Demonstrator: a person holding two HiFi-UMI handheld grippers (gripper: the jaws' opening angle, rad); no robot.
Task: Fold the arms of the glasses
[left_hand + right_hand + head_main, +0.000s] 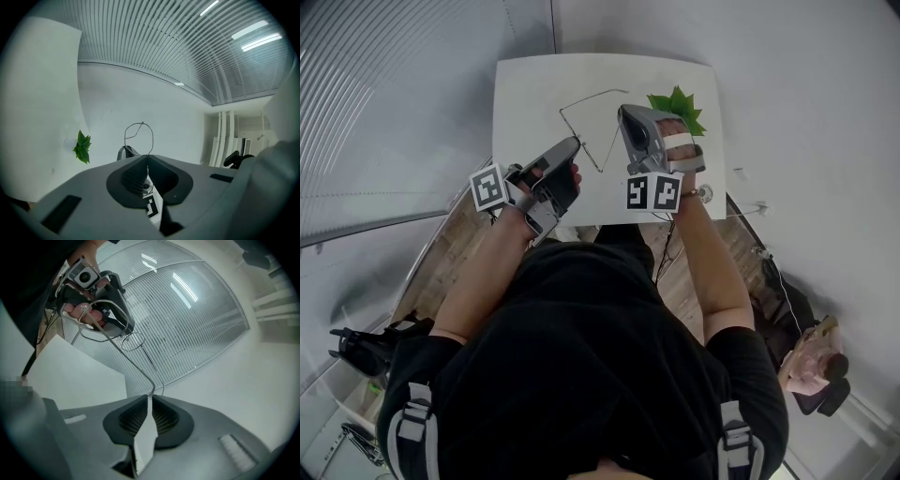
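While held over the white counter [525, 94], wire-frame glasses [591, 99]: left gripper [575, 142] and right gripper [624, 112] jaws both clenched on them.

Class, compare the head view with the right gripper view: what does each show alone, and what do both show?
Only the head view shows the green plant. Only the right gripper view shows the right hand-held gripper from behind, its ribbed pads closed on the wire glasses. Both show the glasses held in the air and the left hand-held gripper gripping their other end.
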